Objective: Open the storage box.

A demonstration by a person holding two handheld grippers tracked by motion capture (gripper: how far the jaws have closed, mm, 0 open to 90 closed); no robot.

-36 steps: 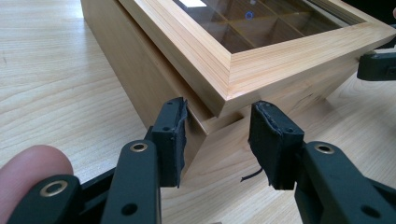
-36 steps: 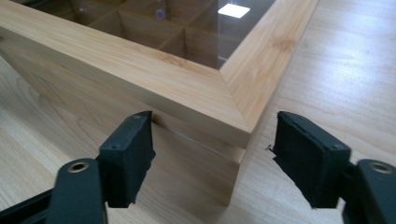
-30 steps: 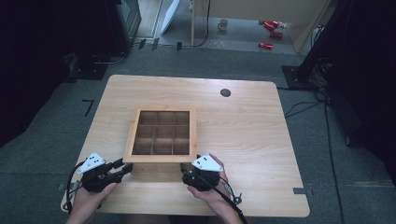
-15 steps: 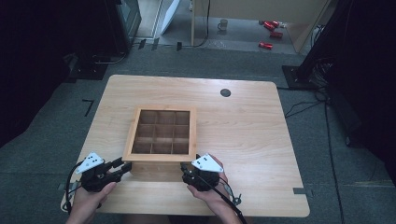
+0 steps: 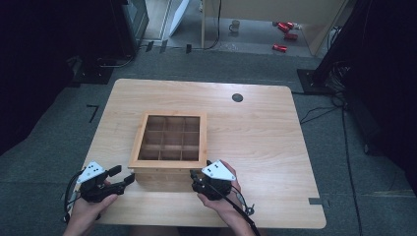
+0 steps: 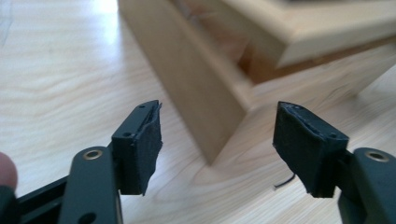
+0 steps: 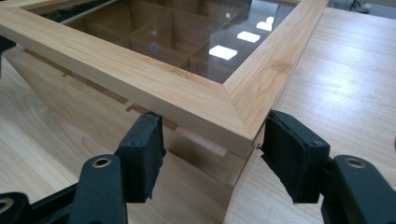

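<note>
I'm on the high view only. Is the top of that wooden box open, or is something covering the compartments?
Observer: Covered. The right gripper view shows a glass pane set in the lid, reflecting lights.
Operator: Where do the right gripper's fingers sit?
Observer: The right gripper straddles the lid's near corner, one finger on each side. I cannot tell whether they press on it.
Operator: And the left one?
Observer: The left gripper has just been opening. Its fingers stand wide apart with nothing between them, and the corner of the box is just ahead.
</note>
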